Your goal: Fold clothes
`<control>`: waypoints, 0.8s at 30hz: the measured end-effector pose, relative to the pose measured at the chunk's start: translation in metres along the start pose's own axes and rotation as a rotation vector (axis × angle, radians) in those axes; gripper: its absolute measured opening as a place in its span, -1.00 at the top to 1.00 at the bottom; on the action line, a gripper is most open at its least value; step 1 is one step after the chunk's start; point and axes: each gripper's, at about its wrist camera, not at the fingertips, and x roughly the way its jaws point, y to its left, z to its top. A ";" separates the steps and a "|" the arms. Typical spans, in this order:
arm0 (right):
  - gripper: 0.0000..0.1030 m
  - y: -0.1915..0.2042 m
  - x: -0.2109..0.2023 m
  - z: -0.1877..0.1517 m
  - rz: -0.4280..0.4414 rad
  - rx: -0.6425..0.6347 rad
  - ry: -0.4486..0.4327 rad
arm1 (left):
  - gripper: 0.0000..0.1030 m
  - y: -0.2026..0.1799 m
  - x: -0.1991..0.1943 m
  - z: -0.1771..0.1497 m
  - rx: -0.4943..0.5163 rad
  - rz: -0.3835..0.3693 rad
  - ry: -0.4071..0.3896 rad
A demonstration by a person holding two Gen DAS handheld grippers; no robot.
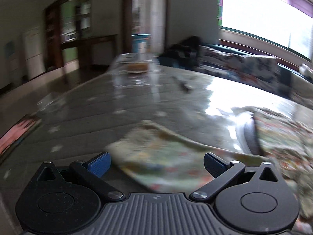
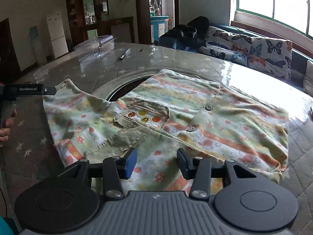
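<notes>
Right wrist view: we are hovering the right claw (image 2: 156, 163), spread and empty, at the near hem of the pastel striped child's shirt (image 2: 176, 117) lying flat on the glossy surface (image 2: 117, 66); the left claw (image 1: 156, 165), also spread, is facing its sleeve end.

Child's shirt (image 2: 195, 117): pale green, white, yellow and orange stripes, red mushroom print, olive corduroy trim. Gripper pads (image 2: 130, 162): blue, on black arms. Table cover (image 2: 117, 68): grey quilted, white stars. Sofa cushions (image 2: 254, 49): white, butterflies in blue, orange, black. Fridge (image 2: 56, 35): white.
</notes>
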 end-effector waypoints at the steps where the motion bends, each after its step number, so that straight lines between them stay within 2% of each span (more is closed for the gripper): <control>1: 0.11 0.000 0.000 0.000 0.000 0.000 0.000 | -1.00 0.007 0.002 0.001 -0.023 0.019 0.002; 5: 0.11 0.000 -0.001 -0.001 0.003 0.012 0.003 | -0.95 0.030 0.009 0.005 -0.097 0.069 0.011; 7: 0.11 0.000 -0.002 -0.002 0.005 0.017 0.003 | -0.71 0.036 0.011 0.006 -0.116 0.068 0.017; 8: 0.11 0.000 -0.002 -0.002 0.006 0.020 0.002 | -0.66 0.037 0.013 0.007 -0.119 0.067 0.021; 12: 0.11 -0.001 -0.004 -0.004 0.007 0.033 -0.002 | -0.15 0.041 0.021 0.008 -0.160 0.061 0.058; 14: 0.11 -0.002 -0.005 -0.005 0.007 0.041 -0.005 | 0.02 0.041 0.022 0.008 -0.162 0.078 0.050; 16: 0.11 -0.003 -0.007 -0.006 0.006 0.048 -0.009 | 0.38 0.041 0.022 0.008 -0.167 0.091 0.046; 17: 0.11 -0.004 -0.007 -0.007 0.005 0.052 -0.011 | 0.45 0.043 0.023 0.008 -0.176 0.085 0.044; 19: 0.11 -0.005 -0.010 -0.009 0.001 0.060 -0.016 | 0.76 0.047 0.023 0.008 -0.208 0.052 0.046; 22: 0.11 -0.007 -0.014 -0.011 -0.005 0.073 -0.027 | 0.82 0.048 0.019 0.012 -0.249 0.002 0.036; 24: 0.11 -0.009 -0.019 -0.012 -0.011 0.083 -0.037 | 0.84 0.046 0.012 0.017 -0.270 -0.057 0.020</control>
